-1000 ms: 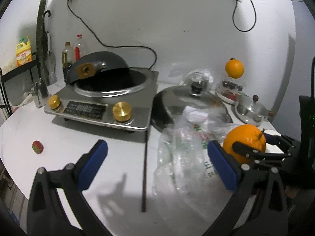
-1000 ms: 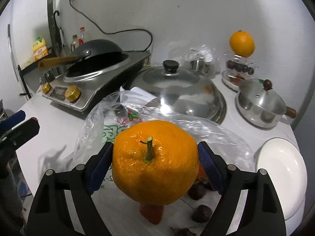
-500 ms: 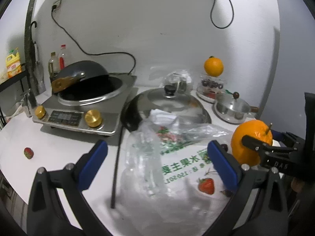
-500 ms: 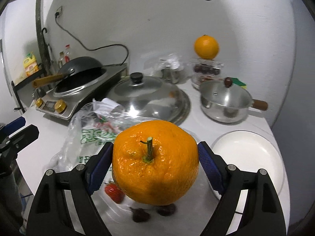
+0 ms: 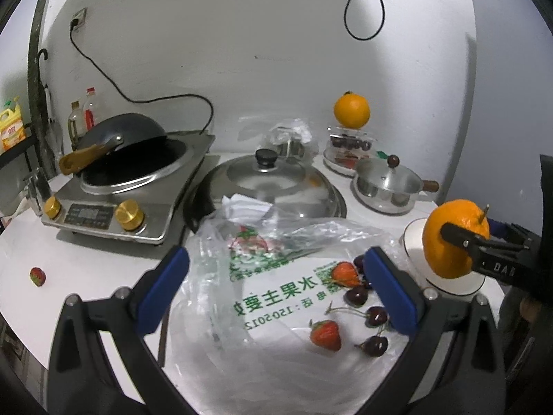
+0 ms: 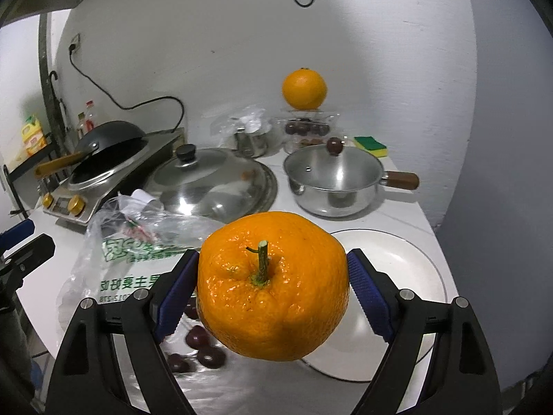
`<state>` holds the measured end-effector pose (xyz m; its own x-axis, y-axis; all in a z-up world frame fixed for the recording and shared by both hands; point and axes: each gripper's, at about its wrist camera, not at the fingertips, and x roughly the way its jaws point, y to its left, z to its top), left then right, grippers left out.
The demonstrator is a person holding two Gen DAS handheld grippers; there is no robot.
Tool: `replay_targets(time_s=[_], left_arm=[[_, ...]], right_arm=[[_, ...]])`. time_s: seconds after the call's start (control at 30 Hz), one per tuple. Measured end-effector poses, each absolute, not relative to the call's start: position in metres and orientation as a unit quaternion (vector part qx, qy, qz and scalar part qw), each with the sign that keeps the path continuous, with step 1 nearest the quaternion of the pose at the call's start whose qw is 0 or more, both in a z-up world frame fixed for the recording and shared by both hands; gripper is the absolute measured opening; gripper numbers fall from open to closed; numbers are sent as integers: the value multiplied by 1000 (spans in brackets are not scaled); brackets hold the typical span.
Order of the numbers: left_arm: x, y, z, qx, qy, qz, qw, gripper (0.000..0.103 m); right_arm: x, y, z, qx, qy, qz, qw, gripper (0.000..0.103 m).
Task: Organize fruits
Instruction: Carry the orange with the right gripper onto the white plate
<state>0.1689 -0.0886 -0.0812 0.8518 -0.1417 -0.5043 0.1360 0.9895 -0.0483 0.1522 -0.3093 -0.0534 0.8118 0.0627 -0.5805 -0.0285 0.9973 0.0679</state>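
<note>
With my right gripper (image 6: 273, 287) clamped on the orange (image 6: 273, 290), the white plate (image 6: 408, 263) sits just behind-right; left gripper (image 5: 276, 287) open, empty.

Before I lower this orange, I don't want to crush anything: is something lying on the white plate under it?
Nothing visible: the round white plate looks bare beside the stemmed orange; that fruit hides part of it.

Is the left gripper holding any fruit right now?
No, the left gripper hangs open and empty above the plastic bag, while the orange sits clamped in the right gripper.
</note>
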Motion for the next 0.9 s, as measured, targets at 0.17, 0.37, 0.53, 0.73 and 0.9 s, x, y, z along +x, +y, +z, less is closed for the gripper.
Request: replay_targets(time_s=[0.17,0.37,0.53,0.73,0.9], left_arm=[[174,-98,-83,-2,266,-71,961,102],[184,-110,-87,3,271,-70,960,102],[194,-115,-91,-1,273,-65,960,102],[210,-122,-100,-4,282,-63,957,102],[221,-125,-107,-2,290,-64,955,102]], right_arm=[[156,-325,-56,32,307,18,951,87],[166,-345,-59,34,305,8,952,87],[179,-359,-64,35,308,0,951,87],[197,-372,-75,36,320,-5,947,87],[211,-379,-84,28,333,-11,942,87]])
